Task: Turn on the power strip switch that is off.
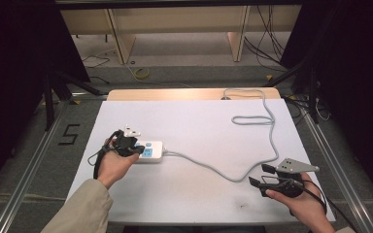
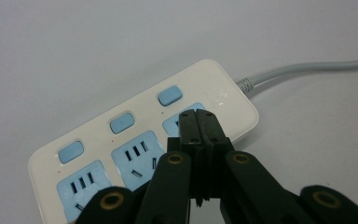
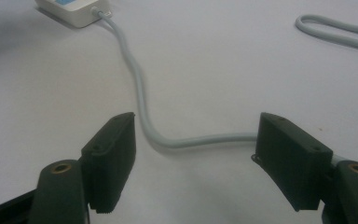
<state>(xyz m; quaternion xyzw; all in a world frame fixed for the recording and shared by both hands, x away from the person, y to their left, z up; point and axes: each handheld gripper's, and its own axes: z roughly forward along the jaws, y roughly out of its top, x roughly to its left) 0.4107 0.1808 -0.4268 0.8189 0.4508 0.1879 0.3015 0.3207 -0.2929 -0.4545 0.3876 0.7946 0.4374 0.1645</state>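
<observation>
We see the white power strip (image 1: pixel 150 151) on the white table (image 1: pixel 199 194), left of centre. Left gripper (image 2: pixel 198 122) sits over the strip's cord end, jaws pressed together, possibly touching the socket face. Right gripper (image 3: pixel 196 154) is well off along the grey cord (image 3: pixel 140 88), jaws spread, nothing between them.

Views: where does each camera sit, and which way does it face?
High view: above the person's side, facing forward and down on the table; forearms, hands, both claws show.
Left gripper view: on the left claw, shut over the strip.
Right gripper view: on the right claw, open, facing the cord.
Shared: strip, cord.
</observation>
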